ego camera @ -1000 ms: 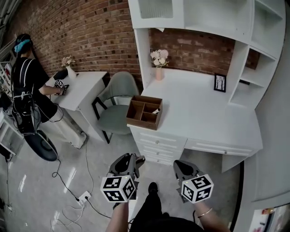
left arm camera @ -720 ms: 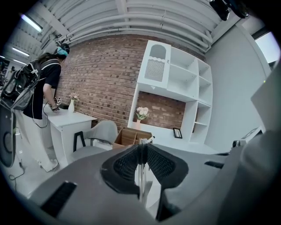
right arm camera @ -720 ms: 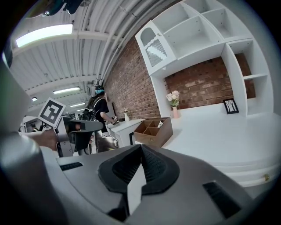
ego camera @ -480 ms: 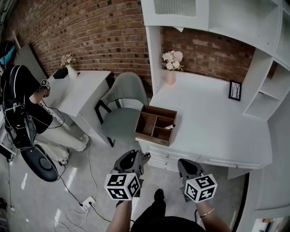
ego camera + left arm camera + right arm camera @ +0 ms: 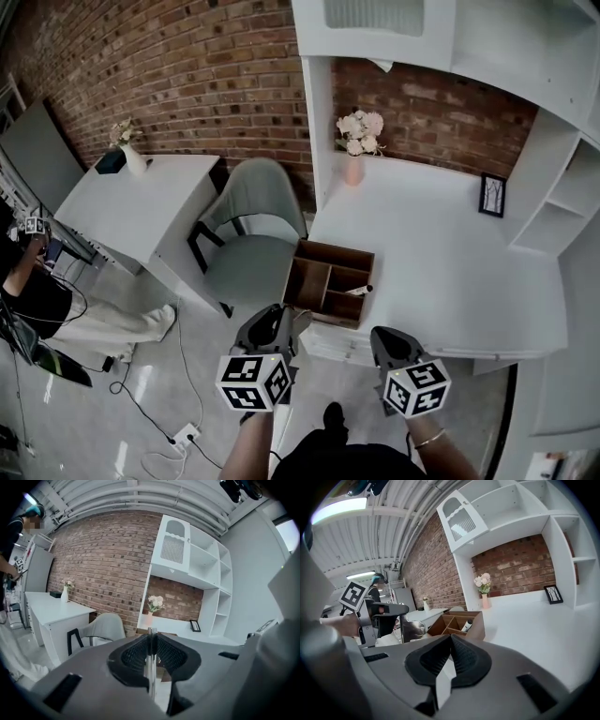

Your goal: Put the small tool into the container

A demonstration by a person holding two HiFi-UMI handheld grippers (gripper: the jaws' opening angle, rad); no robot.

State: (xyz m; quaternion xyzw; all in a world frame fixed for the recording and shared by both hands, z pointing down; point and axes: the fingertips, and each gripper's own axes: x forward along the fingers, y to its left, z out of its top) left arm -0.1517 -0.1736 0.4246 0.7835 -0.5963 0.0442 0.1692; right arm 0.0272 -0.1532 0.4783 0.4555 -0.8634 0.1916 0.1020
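The small tool point(image 5: 150, 667), a thin silvery rod, was pinched between the left gripper's point(image 5: 291, 322) fingers, the right gripper's point(image 5: 382, 337) fingers were pressed together, and the container point(image 5: 336, 249) was seen at the tabletop's point(image 5: 450, 272) 7 o'clock edge, with bare surface at its 3 o'clock.

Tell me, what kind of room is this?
Probably a study or home-office corner: a white desk with built-in shelves against a brick wall, a grey chair beside it, and a vase of flowers on top.
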